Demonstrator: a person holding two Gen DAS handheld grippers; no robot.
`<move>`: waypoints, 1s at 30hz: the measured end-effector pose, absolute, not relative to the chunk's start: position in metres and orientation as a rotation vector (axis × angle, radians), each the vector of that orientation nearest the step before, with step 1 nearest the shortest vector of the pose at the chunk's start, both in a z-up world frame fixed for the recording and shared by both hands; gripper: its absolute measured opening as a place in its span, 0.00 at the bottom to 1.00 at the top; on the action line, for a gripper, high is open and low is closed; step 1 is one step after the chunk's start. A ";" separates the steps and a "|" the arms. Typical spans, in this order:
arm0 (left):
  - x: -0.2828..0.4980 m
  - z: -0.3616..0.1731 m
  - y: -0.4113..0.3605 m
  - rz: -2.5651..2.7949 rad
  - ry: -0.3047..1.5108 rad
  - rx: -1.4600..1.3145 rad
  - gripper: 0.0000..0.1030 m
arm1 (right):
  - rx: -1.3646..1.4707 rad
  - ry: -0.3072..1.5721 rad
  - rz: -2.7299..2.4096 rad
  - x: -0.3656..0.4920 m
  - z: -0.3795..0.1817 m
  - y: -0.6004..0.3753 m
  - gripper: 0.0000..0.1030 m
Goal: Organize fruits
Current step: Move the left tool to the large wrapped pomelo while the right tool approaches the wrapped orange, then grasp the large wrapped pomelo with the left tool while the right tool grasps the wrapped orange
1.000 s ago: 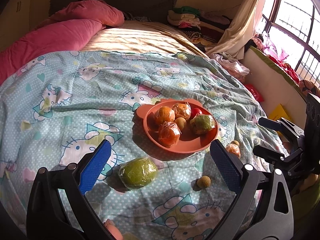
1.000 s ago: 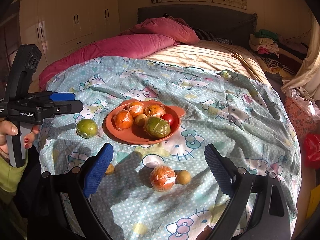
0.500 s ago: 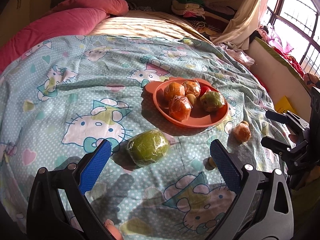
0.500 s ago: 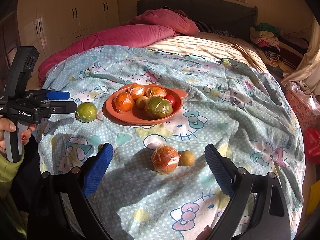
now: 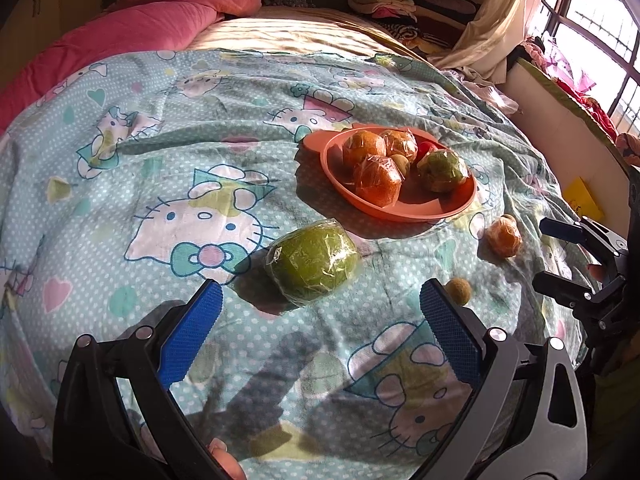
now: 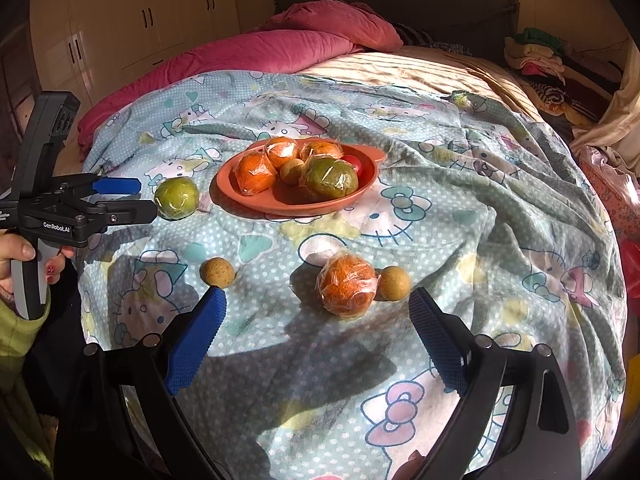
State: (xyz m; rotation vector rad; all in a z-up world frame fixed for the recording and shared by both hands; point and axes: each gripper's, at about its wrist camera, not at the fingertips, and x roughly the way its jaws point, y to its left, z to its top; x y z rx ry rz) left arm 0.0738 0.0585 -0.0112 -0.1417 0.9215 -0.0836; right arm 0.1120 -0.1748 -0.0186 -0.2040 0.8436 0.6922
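Note:
An orange plate (image 5: 460,210) (image 6: 248,196) on the patterned bedspread holds several wrapped oranges, a wrapped green fruit, a small brown fruit and a red one. A loose wrapped green fruit (image 5: 312,262) (image 6: 177,199) lies just ahead of my open left gripper (image 5: 320,304), between its spread fingers. A loose wrapped orange (image 6: 347,284) (image 5: 504,236) lies just ahead of my open right gripper (image 6: 318,300). Small brown fruits lie at left (image 6: 217,273) and right (image 6: 394,283) of the orange. Each gripper shows in the other's view, the left one (image 6: 140,200), the right one (image 5: 552,252).
Pink quilt and pillow (image 6: 280,48) lie at the bed's head. Folded clothes (image 6: 532,54) are stacked at the far right. A window and sill (image 5: 580,40) run along the bed's right side. White wardrobes (image 6: 120,28) stand at left.
Both grippers have moved forward and down toward the bed. The green fruit now sits close between the left fingers, and the loose orange is nearer the right fingers.

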 end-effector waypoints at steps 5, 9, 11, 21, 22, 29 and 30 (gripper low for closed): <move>0.076 -0.016 0.059 -0.081 0.933 -0.138 0.90 | -0.186 0.883 0.679 0.118 -0.028 -0.177 0.77; 0.078 -0.021 0.061 -0.074 0.940 -0.144 0.90 | -0.180 0.907 0.679 0.121 -0.035 -0.177 0.64; 0.079 -0.023 0.061 -0.075 0.942 -0.146 0.90 | -0.179 0.914 0.675 0.122 -0.038 -0.176 0.57; 0.083 -0.028 0.059 -0.095 0.937 -0.153 0.81 | -0.203 0.907 0.667 0.129 -0.045 -0.168 0.46; 0.084 -0.029 0.060 -0.093 0.937 -0.153 0.80 | -0.204 0.908 0.665 0.130 -0.045 -0.167 0.46; 0.090 -0.032 0.059 -0.099 0.932 -0.155 0.68 | -0.212 0.895 0.670 0.140 -0.047 -0.159 0.39; 0.091 -0.032 0.059 -0.100 0.932 -0.156 0.68 | -0.212 0.893 0.669 0.140 -0.047 -0.158 0.38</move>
